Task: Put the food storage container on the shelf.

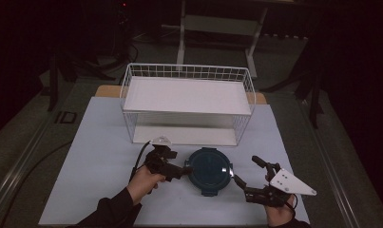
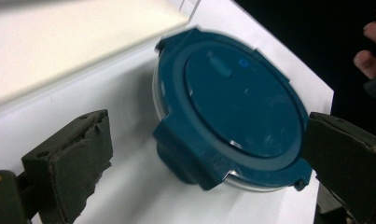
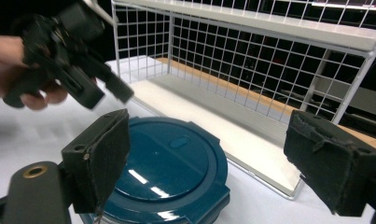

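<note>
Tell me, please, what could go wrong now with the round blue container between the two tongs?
1. The left tongs and the right tongs stand open on either side of the blue container; a one-sided push might slide it over the white mat.
2. The wire rack stands close behind, so a raised container might catch it.

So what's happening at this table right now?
A person holds a gripper in each hand on either side of a round teal lidded container lying on the white table, in front of a white wire shelf rack. The left gripper is at the container's left edge, the right gripper at its right. Both stand open; neither grips it.
</note>
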The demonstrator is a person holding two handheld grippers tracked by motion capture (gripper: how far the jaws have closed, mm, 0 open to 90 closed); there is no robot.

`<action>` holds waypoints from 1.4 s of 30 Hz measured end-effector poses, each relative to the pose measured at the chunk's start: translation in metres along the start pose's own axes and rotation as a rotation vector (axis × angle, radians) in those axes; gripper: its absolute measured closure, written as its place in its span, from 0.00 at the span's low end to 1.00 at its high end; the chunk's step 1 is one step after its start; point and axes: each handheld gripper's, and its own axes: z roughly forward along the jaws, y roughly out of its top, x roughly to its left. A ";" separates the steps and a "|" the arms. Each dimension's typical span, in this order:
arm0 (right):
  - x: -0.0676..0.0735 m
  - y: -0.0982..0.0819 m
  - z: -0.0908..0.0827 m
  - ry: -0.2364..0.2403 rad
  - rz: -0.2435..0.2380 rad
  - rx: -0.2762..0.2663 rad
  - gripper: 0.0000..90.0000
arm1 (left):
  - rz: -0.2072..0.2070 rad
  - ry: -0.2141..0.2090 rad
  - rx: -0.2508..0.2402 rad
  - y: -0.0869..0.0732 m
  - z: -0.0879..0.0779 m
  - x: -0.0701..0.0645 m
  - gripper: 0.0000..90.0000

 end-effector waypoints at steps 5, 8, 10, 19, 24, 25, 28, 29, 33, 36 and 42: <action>0.002 0.005 -0.005 -0.057 -0.026 -0.014 0.16 | -0.070 0.008 0.046 -0.003 0.007 0.009 0.02; 0.003 0.006 -0.005 -0.073 -0.052 -0.008 0.16 | -0.162 -0.018 0.053 -0.005 0.012 0.018 0.03; 0.005 0.005 -0.003 -0.054 -0.045 0.011 0.16 | -0.206 -0.042 0.064 -0.006 0.014 0.021 0.03; 0.009 0.002 0.007 -0.046 0.000 0.076 0.12 | -0.345 -0.115 0.086 -0.005 0.017 0.028 0.18; 0.012 0.002 0.008 -0.041 -0.001 0.084 0.12 | -0.382 -0.124 0.118 -0.007 0.022 0.029 0.42; 0.012 0.002 0.007 -0.040 0.004 0.086 0.12 | -0.392 -0.126 0.123 -0.007 0.023 0.029 0.44; 0.012 0.002 0.008 -0.041 0.001 0.095 0.12 | -0.402 -0.162 0.133 -0.008 0.023 0.029 0.49; 0.011 0.001 0.008 -0.037 0.013 0.104 0.12 | -0.412 -0.173 0.145 -0.008 0.023 0.028 0.52; 0.009 0.000 0.010 -0.023 0.042 0.128 0.15 | -0.443 -0.190 0.155 -0.008 0.023 0.032 0.55; 0.008 0.000 0.011 -0.010 0.070 0.149 0.16 | -0.445 -0.190 0.154 -0.008 0.022 0.031 0.56; -0.004 -0.006 0.016 0.037 0.209 0.218 0.20 | -0.381 -0.175 0.148 -0.007 0.016 0.021 0.58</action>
